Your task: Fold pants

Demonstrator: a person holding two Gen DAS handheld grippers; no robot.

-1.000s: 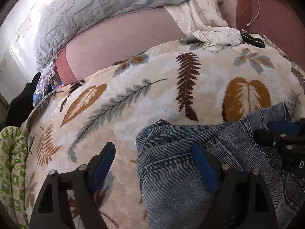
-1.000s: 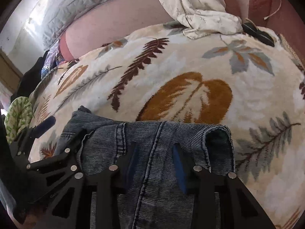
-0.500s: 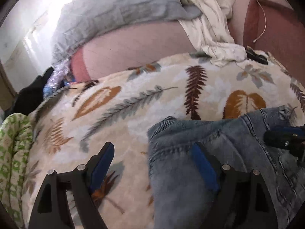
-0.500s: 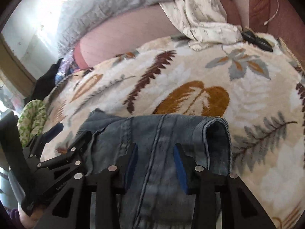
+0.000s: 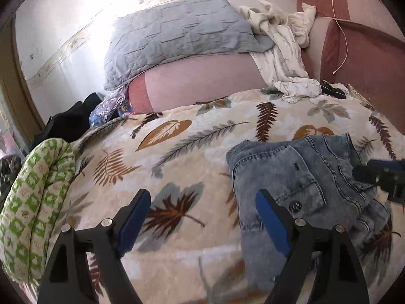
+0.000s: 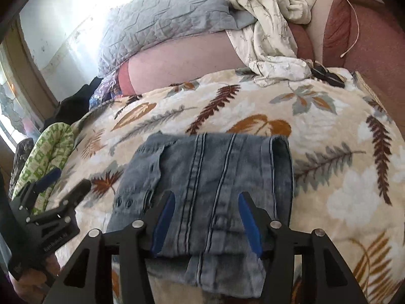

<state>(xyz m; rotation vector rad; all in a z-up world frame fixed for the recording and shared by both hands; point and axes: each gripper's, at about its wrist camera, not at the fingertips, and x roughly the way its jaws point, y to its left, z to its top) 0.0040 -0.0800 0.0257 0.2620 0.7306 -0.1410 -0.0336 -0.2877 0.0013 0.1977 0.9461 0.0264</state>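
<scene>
Leaf-print blanket (image 6: 316,131) supports the folded jeans (image 6: 210,177). Left gripper (image 5: 200,217) stands wide apart, empty; right gripper (image 6: 206,217) is opening, denim between its jaws unpressed. Withdraw straight upward to avoid dragging the fold

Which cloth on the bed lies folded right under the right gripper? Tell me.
The jeans: blue denim, folded flat on the leaf blanket, below the opening right gripper. The white garment and grey quilt lie crumpled at the far end.

Leaf-print blanket (image 6: 316,126) (cream) under folded denim pants (image 6: 215,167), white cloth (image 6: 278,68).
</scene>
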